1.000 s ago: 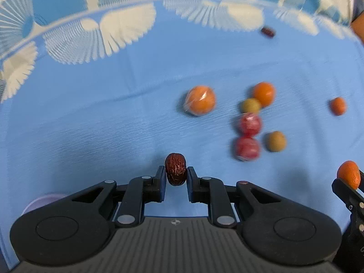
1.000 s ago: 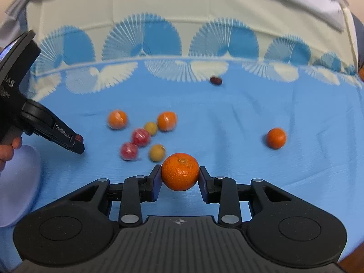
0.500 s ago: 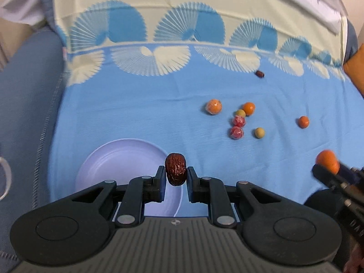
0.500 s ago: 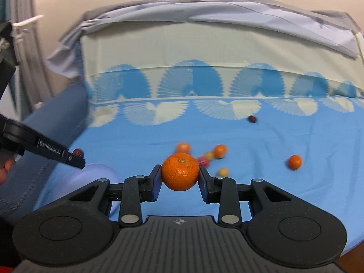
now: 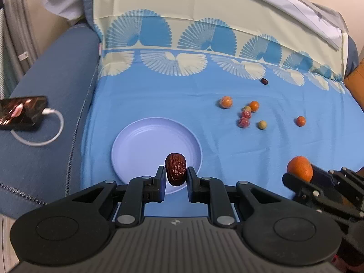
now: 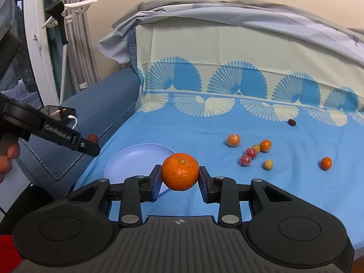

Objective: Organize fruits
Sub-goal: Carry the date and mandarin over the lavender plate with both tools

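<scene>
My left gripper (image 5: 175,173) is shut on a wrinkled red date (image 5: 175,168), held above the near edge of the lavender plate (image 5: 145,145). My right gripper (image 6: 179,174) is shut on an orange mandarin (image 6: 179,170), held near the plate's right rim (image 6: 136,153). The left gripper with the date (image 6: 92,137) shows at the left of the right wrist view. The right gripper with the mandarin (image 5: 299,168) shows at the right of the left wrist view. Loose fruit lies on the blue cloth: small oranges (image 5: 226,102), red fruits (image 5: 243,122), yellow-green ones (image 5: 262,125), another date (image 5: 264,81).
A phone (image 5: 21,110) on a white charging cable (image 5: 41,138) lies on the blue sofa arm at the left. The patterned cloth (image 5: 159,91) covers the seat and backrest. An orange cushion (image 5: 356,84) sits at the far right.
Both grippers have pulled back and up from the fruit cluster and swung left. The plate has come into view under them. Each still holds its fruit.
</scene>
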